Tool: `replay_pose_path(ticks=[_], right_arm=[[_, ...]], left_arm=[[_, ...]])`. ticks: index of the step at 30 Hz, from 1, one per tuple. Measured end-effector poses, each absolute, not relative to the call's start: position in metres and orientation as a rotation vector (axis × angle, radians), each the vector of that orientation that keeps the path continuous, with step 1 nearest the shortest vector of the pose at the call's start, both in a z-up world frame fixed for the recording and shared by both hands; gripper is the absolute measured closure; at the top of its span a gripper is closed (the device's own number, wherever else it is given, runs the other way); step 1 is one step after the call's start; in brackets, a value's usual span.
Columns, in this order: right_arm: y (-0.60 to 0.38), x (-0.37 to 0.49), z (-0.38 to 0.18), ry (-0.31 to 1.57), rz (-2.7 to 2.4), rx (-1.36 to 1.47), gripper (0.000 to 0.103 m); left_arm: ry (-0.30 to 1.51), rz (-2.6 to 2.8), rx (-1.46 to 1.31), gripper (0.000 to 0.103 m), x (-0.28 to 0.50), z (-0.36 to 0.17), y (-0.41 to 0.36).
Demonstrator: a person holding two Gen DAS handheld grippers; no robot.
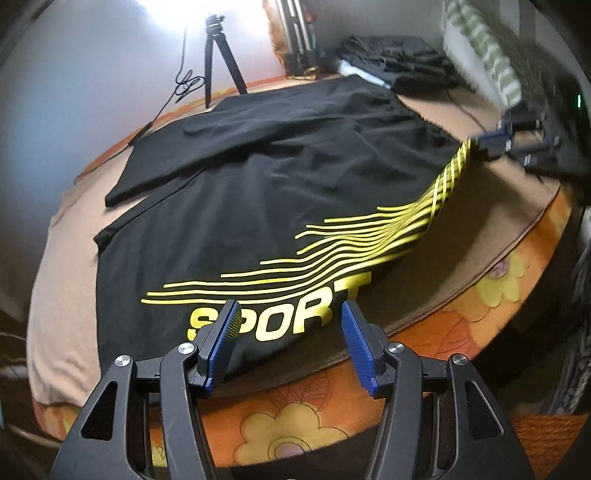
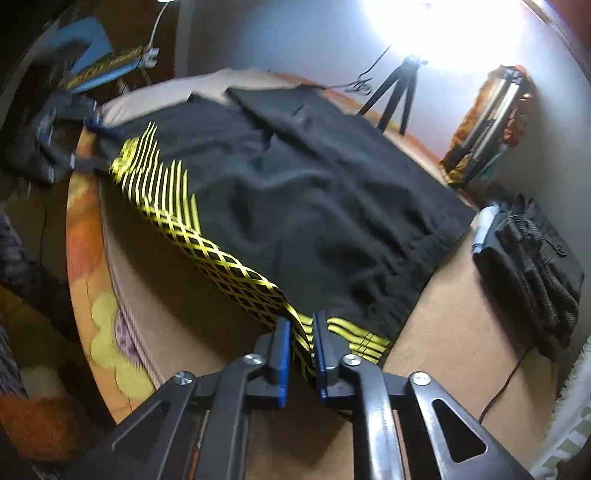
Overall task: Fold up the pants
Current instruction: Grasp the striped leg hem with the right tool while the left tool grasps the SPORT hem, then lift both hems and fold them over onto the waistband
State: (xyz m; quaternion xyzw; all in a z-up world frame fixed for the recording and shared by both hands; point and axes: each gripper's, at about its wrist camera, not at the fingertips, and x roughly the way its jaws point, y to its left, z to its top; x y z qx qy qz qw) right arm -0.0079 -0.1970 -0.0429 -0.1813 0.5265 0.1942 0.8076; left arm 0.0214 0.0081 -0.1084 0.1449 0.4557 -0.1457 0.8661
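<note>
Bed (image 1: 480, 236), pants (image 1: 280, 177), right claw (image 2: 300, 325) pinching.

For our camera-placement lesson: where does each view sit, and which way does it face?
Left wrist: on the left gripper, jaws open at the SPORT print, looking along the pants toward the tripod.
Right wrist: on the right gripper, jaws pinching the pants' striped edge, looking across the bed.
Shared: pants, tripod, each other's gripper.

A blown-out bright light (image 1: 162, 14) glares off the far wall; fisheye edges are dark, bent and motion-blurred.
</note>
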Motion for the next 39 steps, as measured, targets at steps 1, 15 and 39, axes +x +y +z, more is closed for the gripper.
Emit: replay_pose_path(ticks=[1, 15, 39], right_arm=[[-0.198, -0.005, -0.040, 1.116, 0.408, -0.379, 0.097], [-0.202, 0.002, -0.021, 1.068, 0.369, -0.329, 0.101], [-0.205, 0.001, 0.004, 0.956, 0.241, -0.302, 0.103]], left_arm=[[0.957, -0.306, 0.308, 0.048, 0.022, -0.110, 0.007], [0.949, -0.093, 0.382, 0.047, 0.037, -0.119, 0.039], [0.755, -0.038, 0.135, 0.103, 0.069, -0.055, 0.090]])
